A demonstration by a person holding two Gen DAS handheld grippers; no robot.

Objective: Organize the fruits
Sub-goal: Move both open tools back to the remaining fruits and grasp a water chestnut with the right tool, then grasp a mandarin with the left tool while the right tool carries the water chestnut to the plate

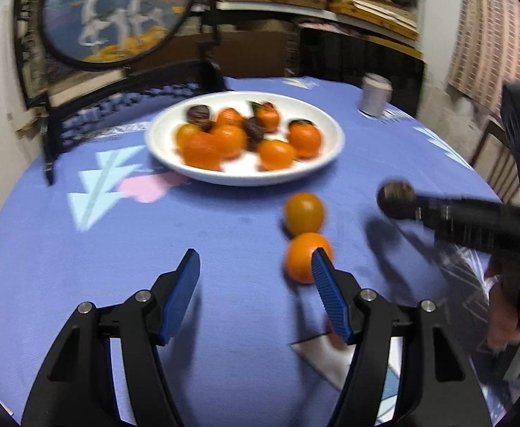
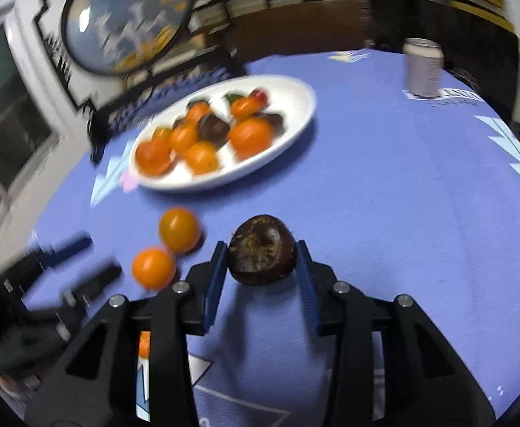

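While the right tool point(image 2: 263, 254) is clenched on a dark brown fruit point(image 2: 262, 249), its blue pads pressing both flanks, the fruit appears lifted clear of the blue-clothed worktop point(image 2: 384, 195), judging by the shadow beneath it. To finish this step well, it should probably be carried over the near rim of the white plate point(image 2: 295, 121) and let go low over a bare patch, since the orange and dark fruits already there crowd the centre and a drop from height could set them rolling. The left tool point(image 1: 256, 270) is released, jaws apart with nothing between them; its right pad lies just in front of an orange fruit point(image 1: 301, 259), which touches a yellower one point(image 1: 304, 213) beyond it. Both sit on the cloth, short of the plate, and look like the next to collect, so that tool would need to shift sideways to straddle the nearer one. A can point(image 2: 423, 67) stands well apart at the far edge.
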